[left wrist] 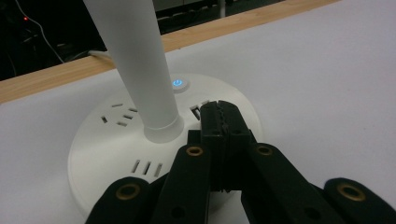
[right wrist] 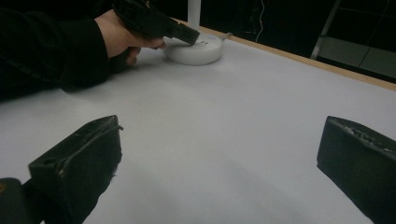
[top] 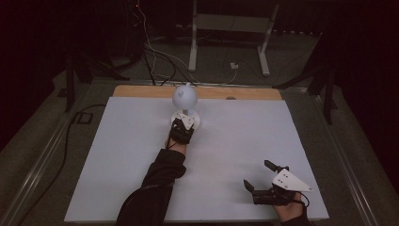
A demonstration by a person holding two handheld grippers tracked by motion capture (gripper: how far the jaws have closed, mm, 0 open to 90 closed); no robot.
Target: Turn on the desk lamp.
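Nearest the person, the right gripper [top: 259, 181] rests low on the white table cover [top: 235, 155] close to its near edge, jaws spread wide with nothing between them and bare surface all round. Farther out, the left gripper [left wrist: 219, 116] has its jaws pressed together, tips lying over the round base [left wrist: 93, 140] of the white desk lamp [top: 185, 96], just short of the lit blue power button [left wrist: 179, 83]. In the dim high view it is hard to tell whether the tips touch the base or hang just above it.

The likely slip is a push that lands off the button: the closed tips could skid across the smooth plastic, strike the lamp's stem [left wrist: 140, 60] beside them, or shove the light base toward the far side. There the cover ends at a bare wooden strip [top: 141, 91], and beyond that the table drops away, so the lamp has little room behind it. To the left and right of the lamp the cover is wide and free.
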